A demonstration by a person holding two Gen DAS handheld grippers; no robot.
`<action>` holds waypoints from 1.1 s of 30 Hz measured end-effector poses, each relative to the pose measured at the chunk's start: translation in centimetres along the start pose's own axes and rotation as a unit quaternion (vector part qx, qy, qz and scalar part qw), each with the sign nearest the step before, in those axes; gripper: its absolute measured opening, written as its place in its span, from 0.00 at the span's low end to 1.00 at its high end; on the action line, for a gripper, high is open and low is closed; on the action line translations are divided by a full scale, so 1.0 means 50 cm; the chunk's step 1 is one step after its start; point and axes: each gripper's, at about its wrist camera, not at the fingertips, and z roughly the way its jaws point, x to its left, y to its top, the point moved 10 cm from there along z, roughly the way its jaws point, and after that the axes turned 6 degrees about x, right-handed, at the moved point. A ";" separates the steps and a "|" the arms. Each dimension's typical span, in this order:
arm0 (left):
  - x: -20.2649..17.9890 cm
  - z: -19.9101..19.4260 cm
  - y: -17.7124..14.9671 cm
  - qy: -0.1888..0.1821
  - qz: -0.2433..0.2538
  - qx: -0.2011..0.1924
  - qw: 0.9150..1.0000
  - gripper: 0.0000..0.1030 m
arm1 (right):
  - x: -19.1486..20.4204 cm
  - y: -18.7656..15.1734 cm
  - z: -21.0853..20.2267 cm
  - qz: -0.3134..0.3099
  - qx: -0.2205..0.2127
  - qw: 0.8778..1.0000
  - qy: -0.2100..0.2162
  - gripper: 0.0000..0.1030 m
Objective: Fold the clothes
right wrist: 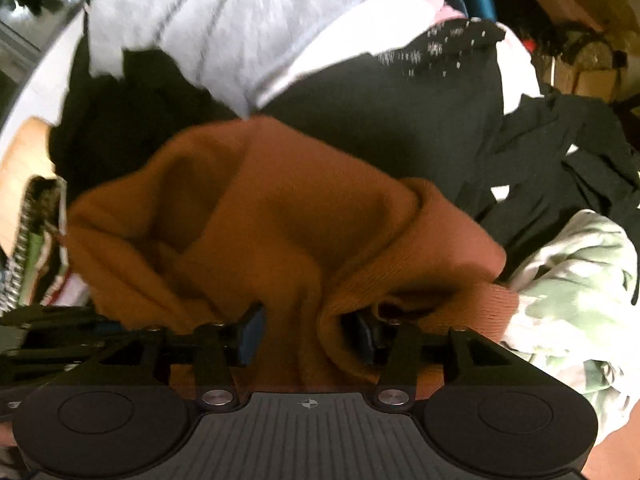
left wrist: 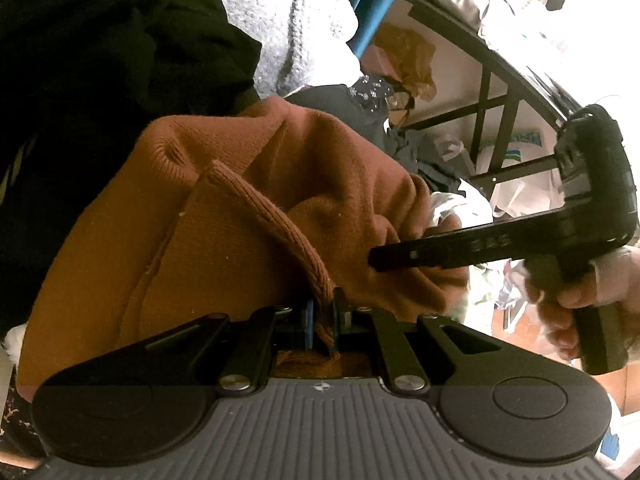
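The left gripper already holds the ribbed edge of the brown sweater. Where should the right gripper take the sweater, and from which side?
Take the ribbed hem fold at the right of the brown sweater. It is a thick band that stands up from the pile, so the fingers can straddle it from the near side. The right gripper already has cloth between its fingers, well apart from the left gripper.

Black-framed table (left wrist: 492, 92) in bright light
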 end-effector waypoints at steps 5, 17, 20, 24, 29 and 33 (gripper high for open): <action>0.000 -0.001 -0.004 0.001 0.000 -0.001 1.000 0.11 | 0.036 0.003 0.001 0.014 -0.005 1.000 0.027 0.80; -0.022 0.008 -0.015 0.018 0.033 0.007 0.999 0.12 | 0.041 0.035 0.072 0.079 0.008 0.997 -0.013 0.99; -0.021 0.007 -0.020 0.004 0.023 0.008 1.000 0.12 | 0.041 0.033 0.063 0.083 0.009 0.997 0.000 0.99; -0.020 0.008 -0.023 0.003 0.016 0.007 1.000 0.12 | 0.052 0.022 0.059 0.039 0.018 0.999 0.002 0.99; -0.021 0.009 -0.027 0.003 0.019 0.008 1.000 0.12 | 0.064 0.012 0.052 0.004 0.021 1.000 0.009 0.99; -0.024 0.013 -0.029 0.004 0.023 0.010 1.000 0.12 | 0.069 0.008 0.052 -0.013 0.024 1.000 0.012 0.99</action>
